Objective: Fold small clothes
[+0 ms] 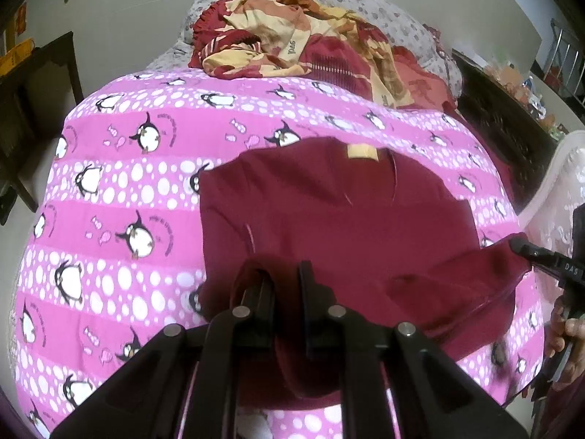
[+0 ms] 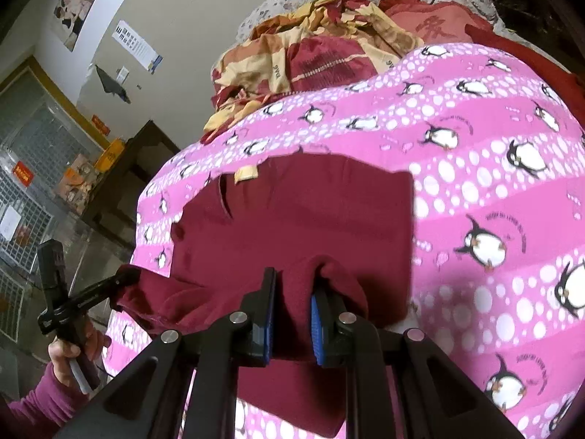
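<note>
- In my left wrist view, a dark table [image 1: 44, 84] stands at the far left, by the wall.
- The pink penguin blanket [image 1: 120, 190] fills most of the view.
- My left gripper [image 1: 283, 285] is at the bottom middle. Its jaws are pinched tight on the near edge of the dark red shirt [image 1: 329, 219].
- The shirt lies flat on the blanket just above that gripper, with a small yellow tag [image 1: 362, 152] at its far edge.
- At the right edge my right gripper [image 1: 519, 245] pinches another bit of the same near edge. Only its tip shows there.
- A pile of red and yellow clothes [image 1: 292, 47] sits at the top, well past the shirt.
- In my right wrist view, the left gripper [image 2: 124, 278] shows at the lower left, held by a hand [image 2: 73, 351] in a pink sleeve [image 2: 40, 398].
- In the bottom middle, the right gripper [image 2: 292, 292] has a fold of the shirt [image 2: 299, 212] squeezed between its blue pads [image 2: 317, 323].
- The shirt's near edge is hidden behind the gripper arms, and the picture is a bit blurry.
</note>
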A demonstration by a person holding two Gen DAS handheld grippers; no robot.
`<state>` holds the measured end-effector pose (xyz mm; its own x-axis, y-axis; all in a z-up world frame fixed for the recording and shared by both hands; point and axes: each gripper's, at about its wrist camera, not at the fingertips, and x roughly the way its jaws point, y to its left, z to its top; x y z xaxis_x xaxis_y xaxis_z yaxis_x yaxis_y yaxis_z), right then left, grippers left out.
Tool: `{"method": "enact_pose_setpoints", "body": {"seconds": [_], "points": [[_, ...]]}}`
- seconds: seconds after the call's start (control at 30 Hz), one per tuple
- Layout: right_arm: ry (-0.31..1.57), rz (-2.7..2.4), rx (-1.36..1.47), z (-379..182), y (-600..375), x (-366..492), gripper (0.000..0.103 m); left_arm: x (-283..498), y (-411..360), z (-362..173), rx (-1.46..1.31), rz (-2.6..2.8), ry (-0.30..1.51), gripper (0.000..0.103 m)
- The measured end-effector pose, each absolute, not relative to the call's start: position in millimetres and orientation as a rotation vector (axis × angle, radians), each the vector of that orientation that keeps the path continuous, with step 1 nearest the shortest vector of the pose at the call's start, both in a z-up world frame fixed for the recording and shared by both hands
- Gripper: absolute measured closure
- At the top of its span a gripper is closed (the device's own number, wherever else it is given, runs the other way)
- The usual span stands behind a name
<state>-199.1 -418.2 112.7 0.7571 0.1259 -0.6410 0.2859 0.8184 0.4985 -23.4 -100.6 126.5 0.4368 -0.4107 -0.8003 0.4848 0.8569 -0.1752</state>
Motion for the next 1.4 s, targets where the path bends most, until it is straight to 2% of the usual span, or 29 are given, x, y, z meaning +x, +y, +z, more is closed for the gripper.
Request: {"method": "enact_pose_setpoints", "body": {"seconds": [0.37,0.6,0.83,1.1,1.23,1.33,1.4], "points": [[0.719,-0.175,0.572,116.3,-440.0,-154.6,0.088,25.7,-130.7,127.1,0.068,-0.543,0.96,0.092],[0.76,-0.194,0.61,94.4,-458.9,-130.4,0.088,52.6,-141.1,105.9,0.063,-0.509,0.995,0.092],[0.792,-0.214,0.622,77.3,-470.0,-115.6,0.088,60.7,-142.3,86.3,0.074,-0.481,1.014,0.092],[0.785,-0.219,0.607,81.1,-472.6,-108.1,0.089,68.7,-145.8,90.9,0.061,-0.485,1.003,0.092],[0.786,-0.213,0.679,65.5,-482.1,-106.0,0.088,76.4,-148.5,78.7,0.052,-0.476,1.044,0.091],[0.757,-0.178,0.754,65.3,-489.6,-114.6,0.086,78.2,-144.8,74.1,0.031,-0.493,1.067,0.086],[0.735,-0.161,0.771,70.3,-490.6,-122.0,0.085,79.0,-140.4,76.0,-0.008,-0.542,1.075,0.063]]}}
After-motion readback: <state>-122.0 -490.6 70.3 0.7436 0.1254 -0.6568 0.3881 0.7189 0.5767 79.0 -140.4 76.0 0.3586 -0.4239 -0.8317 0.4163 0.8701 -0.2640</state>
